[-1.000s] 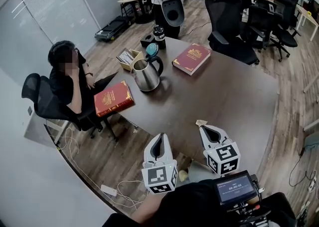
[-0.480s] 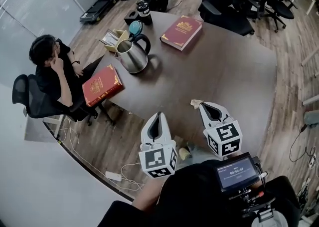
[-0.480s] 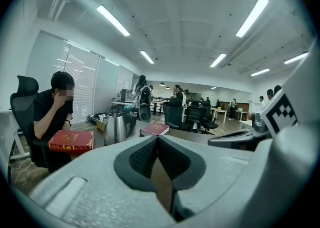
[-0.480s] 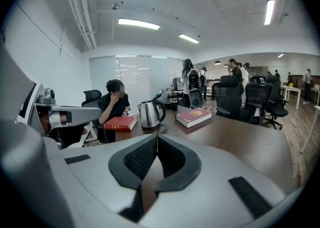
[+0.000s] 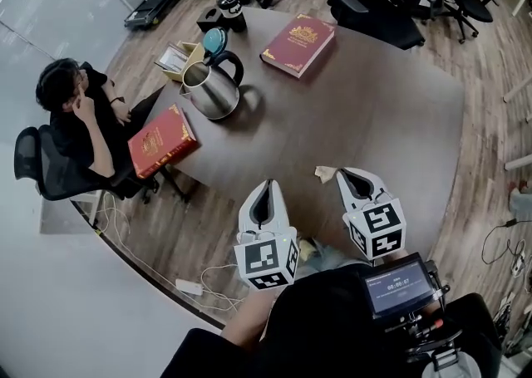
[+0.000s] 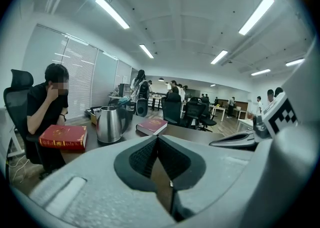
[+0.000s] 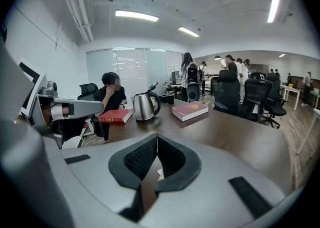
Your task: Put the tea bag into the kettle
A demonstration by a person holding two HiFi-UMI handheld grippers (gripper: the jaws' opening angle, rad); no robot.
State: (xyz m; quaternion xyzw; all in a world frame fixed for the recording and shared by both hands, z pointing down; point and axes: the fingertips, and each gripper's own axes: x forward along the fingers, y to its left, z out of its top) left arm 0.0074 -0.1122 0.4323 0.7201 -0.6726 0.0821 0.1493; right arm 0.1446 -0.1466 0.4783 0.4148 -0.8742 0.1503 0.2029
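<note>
Two tongs in play: left gripper (image 5: 265, 188) and right gripper (image 5: 342, 174), side by side over the near edge of the dark table (image 5: 366, 110), both pointed across it.
Left gripper: jaws closed tip to tip, nothing clamped between the pads.
Right gripper: jaws pressed together as well, holding nothing.
Tea bag (image 5: 324, 173): lies flat on the table near its front edge, just beside the right gripper's tips; whether they touch cannot be told.
Kettle (image 5: 210, 94): steel, upright at the table's far left, its teal lid (image 5: 214, 40) flipped open, well apart from the tea bag.
Books: one red book (image 5: 160, 140) overhangs the left edge near the kettle; a second red book (image 5: 298, 33) rests further back.
Box (image 5: 176, 59): small, open, just behind the kettle.
Onlooker: a seated person (image 5: 73, 110) in black at the table's left side, hand raised to the head.
</note>
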